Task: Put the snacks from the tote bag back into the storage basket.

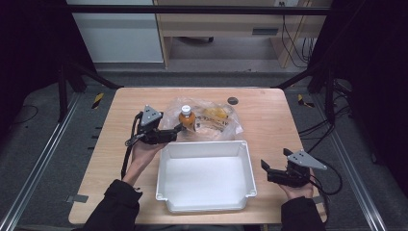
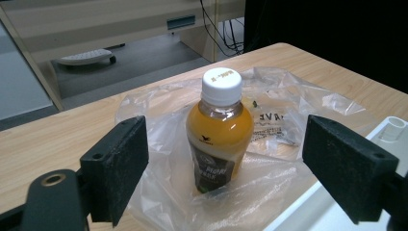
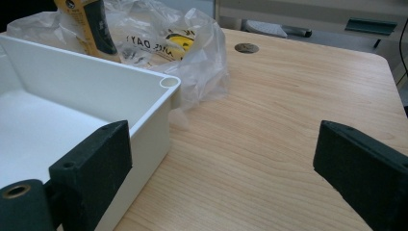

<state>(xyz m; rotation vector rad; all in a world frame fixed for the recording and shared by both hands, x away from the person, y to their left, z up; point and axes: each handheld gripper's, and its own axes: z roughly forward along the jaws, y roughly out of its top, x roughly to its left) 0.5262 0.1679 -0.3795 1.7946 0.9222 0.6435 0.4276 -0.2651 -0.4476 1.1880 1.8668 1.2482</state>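
Left gripper (image 2: 223, 159): jaws wide, astride upright juice bottle (image 2: 220, 130), holding nothing; risk: bottle tips on slack plastic bag (image 2: 288, 103); right gripper (image 1: 275, 173): open, empty.

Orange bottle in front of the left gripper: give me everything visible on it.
The bottle is small, clear plastic, filled with orange liquid nearly to the neck, with a white screw cap on and a dark label around its lower half. It stands upright on the crumpled clear plastic bag, just behind the white bin. The left gripper is open, a finger on either side of it, not touching.
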